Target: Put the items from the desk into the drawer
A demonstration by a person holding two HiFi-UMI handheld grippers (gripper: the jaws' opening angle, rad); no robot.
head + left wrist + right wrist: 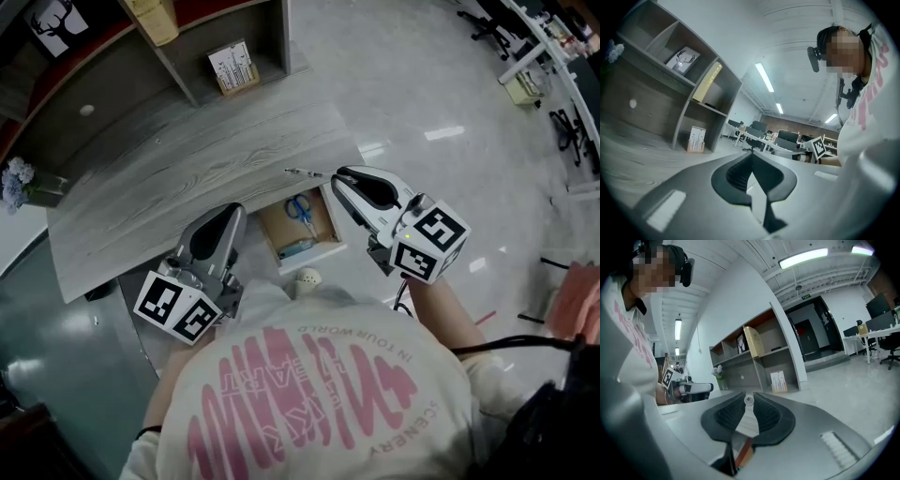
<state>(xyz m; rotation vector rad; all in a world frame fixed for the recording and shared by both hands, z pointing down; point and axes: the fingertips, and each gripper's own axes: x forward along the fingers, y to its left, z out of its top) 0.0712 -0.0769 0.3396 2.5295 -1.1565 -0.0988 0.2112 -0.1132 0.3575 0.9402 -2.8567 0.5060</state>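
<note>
1. Right gripper (336, 178), right of centre in the head view, pinches a thin pen (302, 173) between its jaw tips, at the desk (187, 169) edge just above the open drawer (274, 225).
2. Left gripper (236, 212), lower left, has its jaws closed together, empty.
3. Scissors (300, 208) lie in the drawer.

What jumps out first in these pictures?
An open drawer pulled out from the desk holds blue scissors. At the desk edge, the right gripper pinches a thin pen in its jaws. The left gripper, left of the drawer, is closed on nothing.
</note>
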